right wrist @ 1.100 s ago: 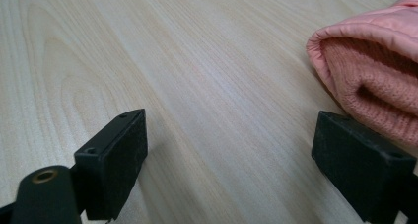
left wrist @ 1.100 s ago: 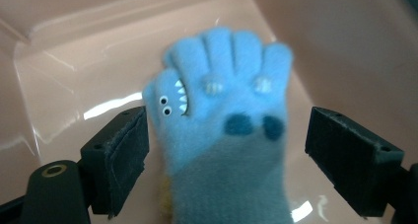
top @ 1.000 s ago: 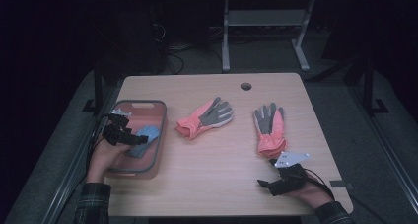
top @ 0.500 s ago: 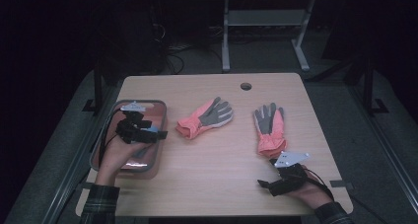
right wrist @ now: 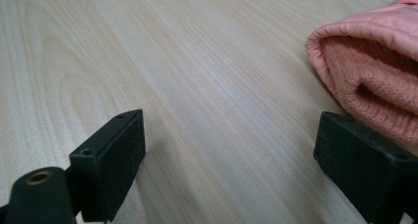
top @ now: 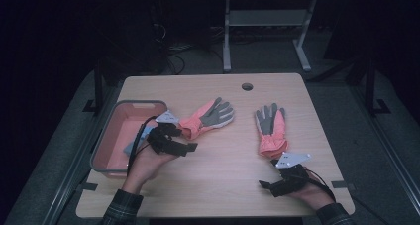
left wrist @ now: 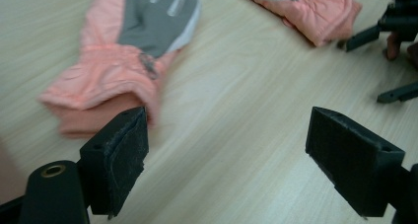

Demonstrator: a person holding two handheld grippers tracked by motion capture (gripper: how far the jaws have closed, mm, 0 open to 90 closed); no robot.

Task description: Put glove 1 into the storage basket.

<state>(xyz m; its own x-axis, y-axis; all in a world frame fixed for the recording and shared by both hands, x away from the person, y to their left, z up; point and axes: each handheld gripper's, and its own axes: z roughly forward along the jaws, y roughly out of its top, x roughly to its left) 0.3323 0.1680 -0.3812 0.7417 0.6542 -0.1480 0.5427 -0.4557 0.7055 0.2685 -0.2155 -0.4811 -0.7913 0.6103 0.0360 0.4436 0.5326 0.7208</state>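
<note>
Two pink gloves with grey palms lie flat on the wooden table. The left glove (top: 208, 117) points up and to the right, and its cuff lies just left of my left gripper's left pad (left wrist: 121, 160). My left gripper (top: 183, 139) (left wrist: 236, 165) stands open and empty over the table beside that cuff (left wrist: 98, 100). The right glove (top: 271, 128) points away from me; its knit cuff (right wrist: 374, 86) is just beyond my right gripper's right pad. Near the front edge, my right gripper (top: 270, 176) (right wrist: 231, 169) rests open with bare wood between its pads.
A pink tray (top: 106, 136) stands at the table's left edge with something blue (top: 131, 146) lying in it. A round cable hole (top: 247, 86) sits near the far edge. The left gripper view takes in the right glove (left wrist: 315, 12) and the right gripper (left wrist: 394, 26).
My left gripper has moved out of the tray and to the right, up to the left glove's cuff. The right gripper and both gloves have stayed where they were.
</note>
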